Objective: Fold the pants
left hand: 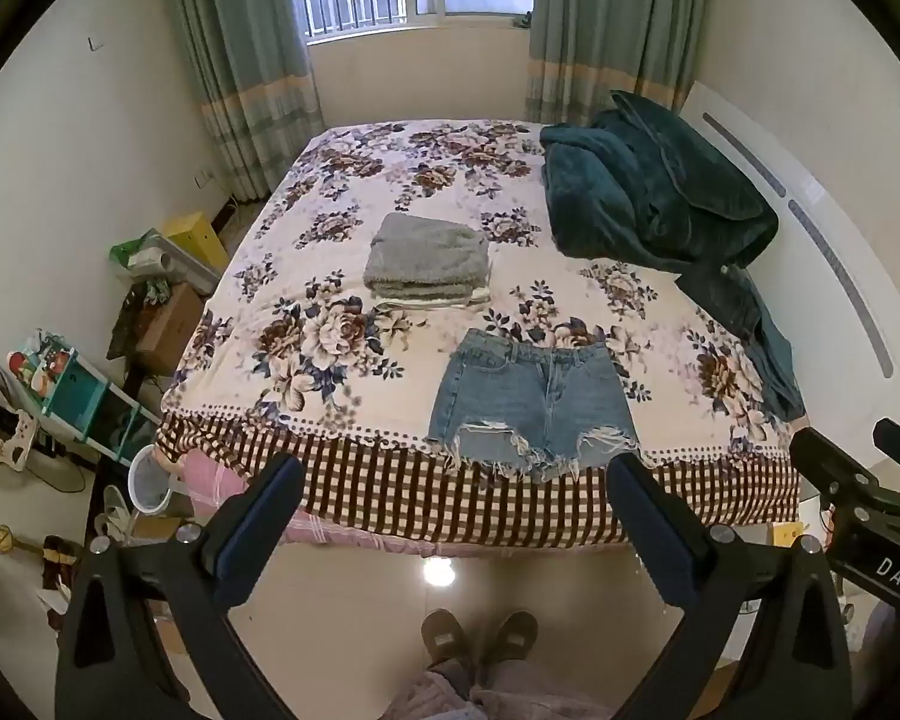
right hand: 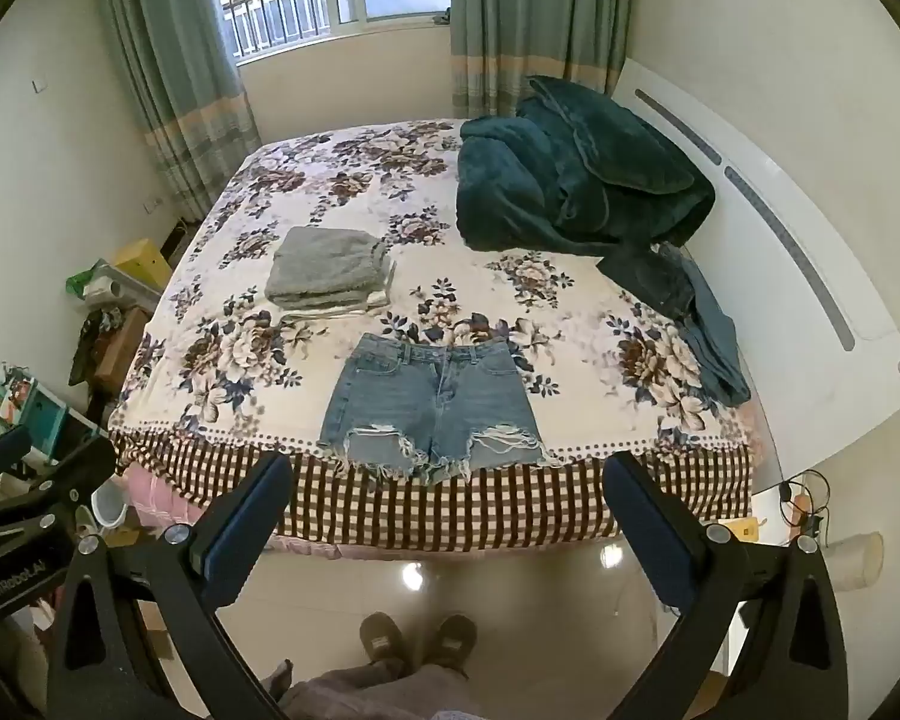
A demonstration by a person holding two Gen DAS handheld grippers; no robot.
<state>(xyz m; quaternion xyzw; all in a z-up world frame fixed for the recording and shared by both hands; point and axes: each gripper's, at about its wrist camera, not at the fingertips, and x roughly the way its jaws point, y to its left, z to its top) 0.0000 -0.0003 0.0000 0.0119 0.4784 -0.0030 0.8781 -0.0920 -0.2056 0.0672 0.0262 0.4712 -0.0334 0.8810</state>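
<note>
1. We see one pair of frayed denim shorts (left hand: 534, 402) lying flat at lower centre, on the bed's (left hand: 354, 192) near edge.
2. One folded grey fleecy stack (left hand: 427, 261) sits above them; one plush teal blanket (left hand: 648, 180) is heaped upper right.
3. Our left gripper (left hand: 456, 480) and right gripper (right hand: 444, 480) each hold two blue-padded fingers wide apart, grasping nothing.

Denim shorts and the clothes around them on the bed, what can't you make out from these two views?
- Denim shorts: underside hidden against the bed in both views.
- Grey folded stack: lower layers covered by the top piece.
- Dark jeans: upper part buried under the teal blanket.
- Left gripper, right gripper: bodies cut off by the frame edge.
</note>
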